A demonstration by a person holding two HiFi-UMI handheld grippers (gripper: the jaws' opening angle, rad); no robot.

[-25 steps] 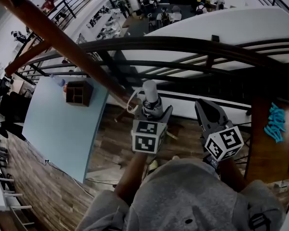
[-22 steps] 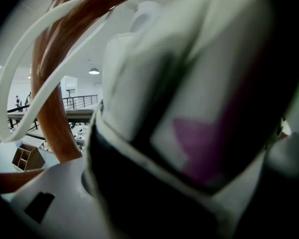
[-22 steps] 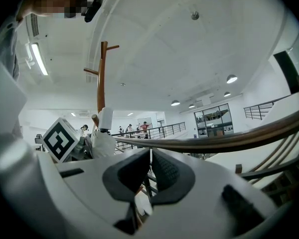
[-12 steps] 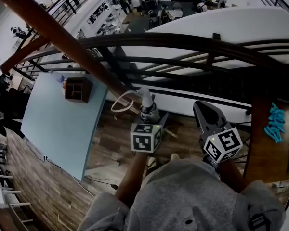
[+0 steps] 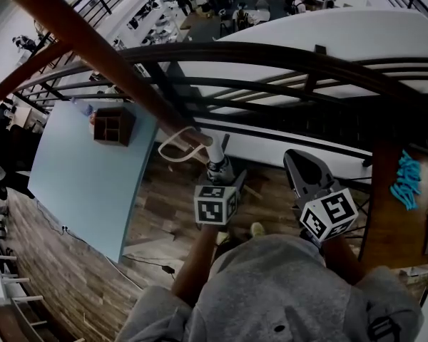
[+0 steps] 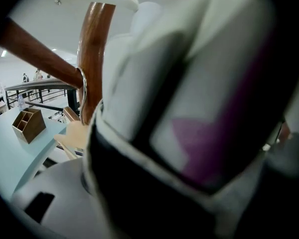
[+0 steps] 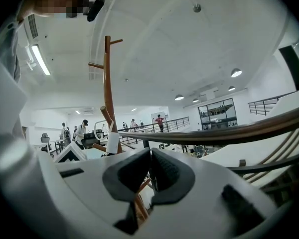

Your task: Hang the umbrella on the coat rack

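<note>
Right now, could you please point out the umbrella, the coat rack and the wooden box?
umbrella (image 5: 215, 152): head view, on its white handle.
coat rack (image 5: 93, 45): head view, on its brown pole.
wooden box (image 5: 114, 126): head view, on its open top.

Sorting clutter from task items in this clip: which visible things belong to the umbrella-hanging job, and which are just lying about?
Job in hand:
umbrella
its strap loop, at a coat rack peg
coat rack
left gripper, holding the umbrella

Just lying about:
wooden organizer
blue table
railing
</note>
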